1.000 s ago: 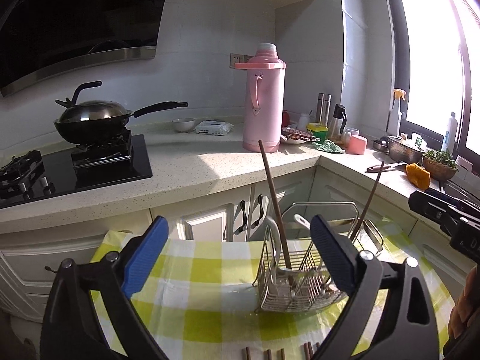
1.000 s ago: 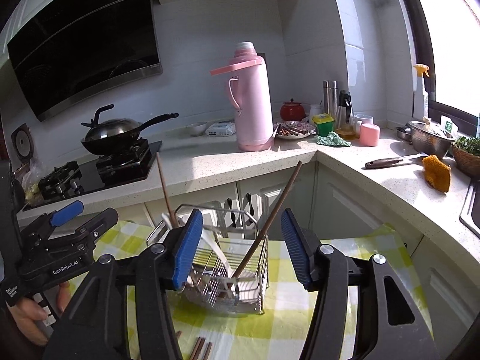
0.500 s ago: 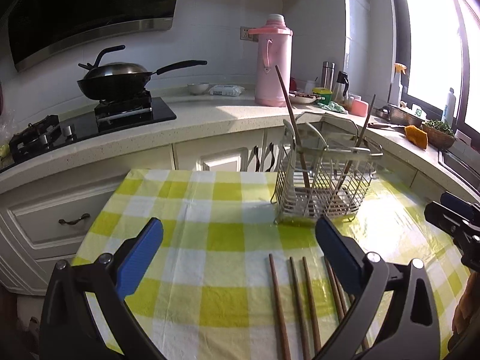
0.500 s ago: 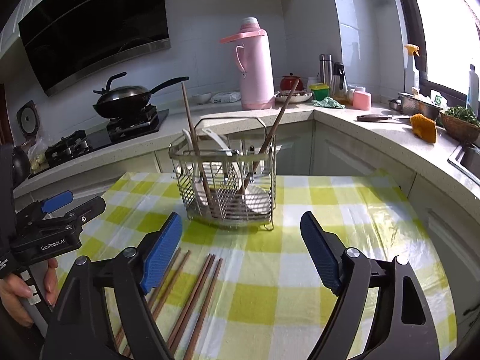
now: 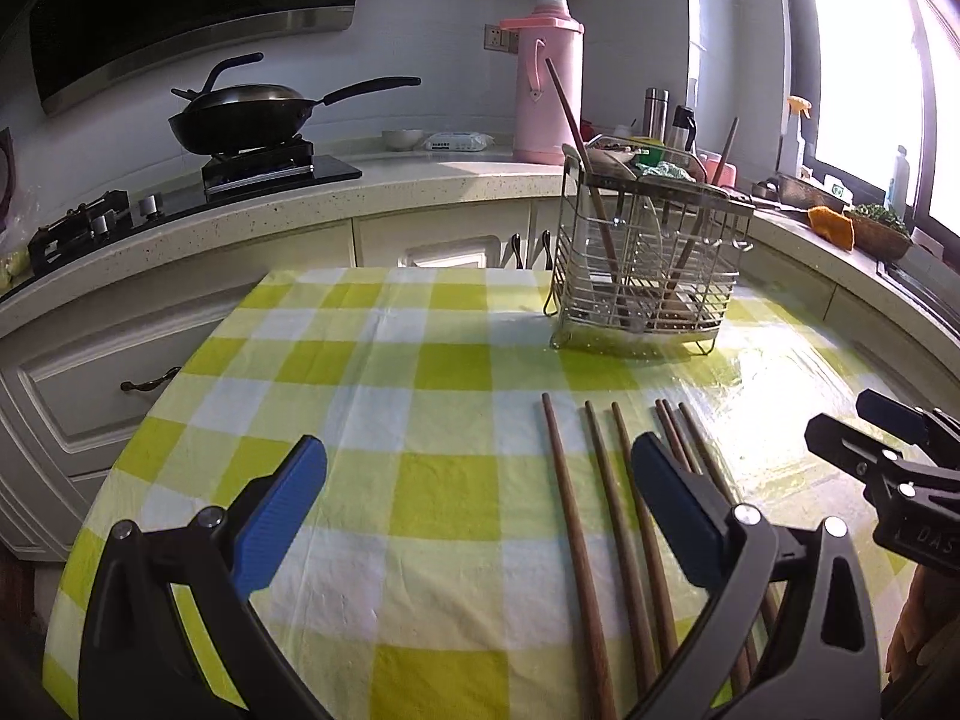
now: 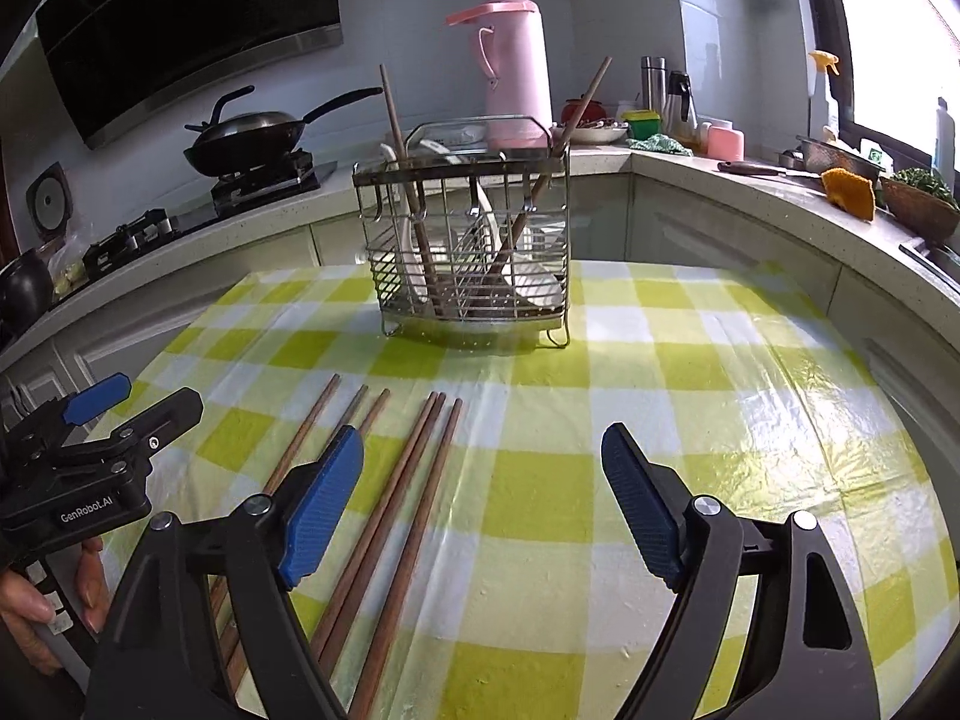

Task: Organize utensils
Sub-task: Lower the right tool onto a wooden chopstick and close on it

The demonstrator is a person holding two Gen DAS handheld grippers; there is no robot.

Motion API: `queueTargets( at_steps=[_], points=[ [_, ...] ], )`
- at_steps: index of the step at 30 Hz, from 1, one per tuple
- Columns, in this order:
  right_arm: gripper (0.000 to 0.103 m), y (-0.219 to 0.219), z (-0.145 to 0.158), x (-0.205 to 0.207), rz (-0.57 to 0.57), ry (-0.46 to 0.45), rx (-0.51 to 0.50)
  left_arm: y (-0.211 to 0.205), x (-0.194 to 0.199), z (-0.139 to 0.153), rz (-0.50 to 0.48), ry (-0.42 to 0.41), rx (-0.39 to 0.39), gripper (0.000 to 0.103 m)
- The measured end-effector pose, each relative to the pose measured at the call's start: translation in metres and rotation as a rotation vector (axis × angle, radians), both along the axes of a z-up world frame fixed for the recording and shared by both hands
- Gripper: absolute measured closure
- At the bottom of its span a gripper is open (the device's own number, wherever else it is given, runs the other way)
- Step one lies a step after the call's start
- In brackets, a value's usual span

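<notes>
A wire utensil basket (image 5: 645, 276) (image 6: 468, 252) stands at the far side of a table with a yellow checked cloth (image 5: 372, 396) (image 6: 690, 420). It holds two upright wooden chopsticks and white spoons. Several brown chopsticks (image 5: 600, 528) (image 6: 390, 510) lie side by side on the cloth in front of it. My left gripper (image 5: 477, 516) is open and empty, low over the cloth, left of the chopsticks. My right gripper (image 6: 483, 504) is open and empty, just right of them. Each gripper shows at the edge of the other's view.
Behind the table runs a kitchen counter (image 5: 420, 180) with a gas hob and black wok (image 5: 240, 114), a pink thermos (image 5: 549, 78), bottles, and a basket of greens by the window (image 6: 918, 204). White cabinets (image 5: 120, 372) stand below the counter.
Both grippers have pulled back from the basket and tilted down. The loose chopsticks on the cloth have come fully into view. Both stay open.
</notes>
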State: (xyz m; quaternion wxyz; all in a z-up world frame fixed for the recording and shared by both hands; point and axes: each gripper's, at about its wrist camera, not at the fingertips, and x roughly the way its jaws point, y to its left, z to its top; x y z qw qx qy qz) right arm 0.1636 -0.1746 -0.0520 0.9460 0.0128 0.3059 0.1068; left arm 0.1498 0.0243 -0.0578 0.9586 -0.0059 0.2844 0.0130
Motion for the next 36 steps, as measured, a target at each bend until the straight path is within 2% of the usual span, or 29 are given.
queueTargets(
  at_steps=[2, 10, 17, 22, 29, 36],
  points=[
    [0.026, 0.004, -0.007, 0.003, -0.007, 0.025, -0.025, -0.002, 0.000, -0.003, -0.005, 0.008, 0.016, 0.005],
    [0.054, 0.015, -0.031, 0.018, -0.001, 0.121, -0.060, 0.001, 0.012, -0.008, -0.013, 0.043, 0.010, 0.005],
    [0.063, 0.028, -0.037, 0.030, 0.023, 0.165, -0.080, 0.002, 0.026, -0.014, -0.027, 0.080, 0.004, 0.005],
    [0.075, 0.036, -0.043, 0.041, 0.022, 0.206, -0.107, 0.003, 0.032, -0.019, -0.034, 0.106, 0.003, 0.005],
    [0.080, 0.045, -0.049, 0.049, 0.040, 0.244, -0.138, 0.000, 0.039, -0.028, -0.056, 0.150, 0.014, 0.010],
    [0.092, 0.037, -0.049, 0.049, 0.037, 0.247, -0.112, -0.008, 0.043, -0.033, -0.064, 0.179, 0.037, 0.014]
  ],
)
